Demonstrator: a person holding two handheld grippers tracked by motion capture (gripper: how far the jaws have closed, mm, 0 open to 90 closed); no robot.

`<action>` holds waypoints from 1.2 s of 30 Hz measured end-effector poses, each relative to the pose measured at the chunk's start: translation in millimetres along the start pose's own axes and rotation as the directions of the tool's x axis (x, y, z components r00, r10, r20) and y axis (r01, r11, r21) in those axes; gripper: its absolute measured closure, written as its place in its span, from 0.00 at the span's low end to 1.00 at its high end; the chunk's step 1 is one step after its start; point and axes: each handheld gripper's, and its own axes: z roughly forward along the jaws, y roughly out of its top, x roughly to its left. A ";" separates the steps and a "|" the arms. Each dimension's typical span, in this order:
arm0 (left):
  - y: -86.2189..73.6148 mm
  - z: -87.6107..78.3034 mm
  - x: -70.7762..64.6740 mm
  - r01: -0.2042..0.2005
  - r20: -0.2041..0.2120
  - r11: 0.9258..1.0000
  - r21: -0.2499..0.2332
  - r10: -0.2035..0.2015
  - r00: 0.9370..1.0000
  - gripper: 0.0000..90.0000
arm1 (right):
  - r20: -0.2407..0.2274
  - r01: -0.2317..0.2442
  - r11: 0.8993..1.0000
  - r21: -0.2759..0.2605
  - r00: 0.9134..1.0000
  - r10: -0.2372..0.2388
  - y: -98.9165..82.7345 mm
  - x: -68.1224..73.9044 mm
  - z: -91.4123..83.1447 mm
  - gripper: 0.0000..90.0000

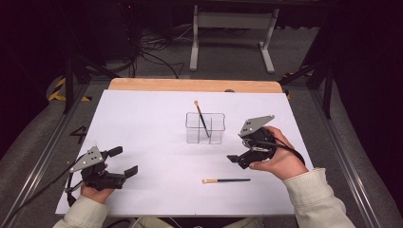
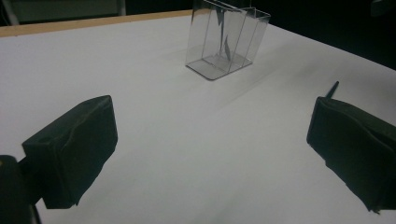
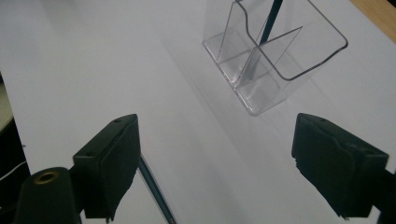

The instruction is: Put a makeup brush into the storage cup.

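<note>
White table sheet [image 1: 152, 137], dark room.

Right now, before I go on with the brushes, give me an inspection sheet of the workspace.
Surface: white sheet on a wooden table; flat.
Job's things: clear divided holder upright, one brush leaning inside; second brush lying flat nearer the person.
Clutter: nothing seen.
Grippers: left gripper open, nothing between its jaws, low at the sheet's left; right gripper open, nothing held, above the lying brush.
Cables: black cable trailing from right gripper; loose cables on the floor beyond the table.
Surroundings: dark room, white frame legs behind.
</note>
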 end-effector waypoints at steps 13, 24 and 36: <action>-0.2 1.0 0.0 -0.008 0.001 1.000 0.008 0.008 1.000 0.02 | -0.063 0.039 0.989 0.145 0.998 -0.030 -2.9 5.5 18.3 0.18; -0.3 1.5 -0.4 -0.006 0.004 1.000 0.011 0.006 1.000 0.02 | -0.094 0.069 0.968 0.243 0.994 -0.048 -7.2 10.2 35.6 0.21; 0.0 0.7 -0.1 -0.012 0.001 1.000 0.008 0.012 1.000 0.02 | -0.133 0.081 0.946 0.314 0.990 -0.041 -11.0 16.1 53.0 0.29</action>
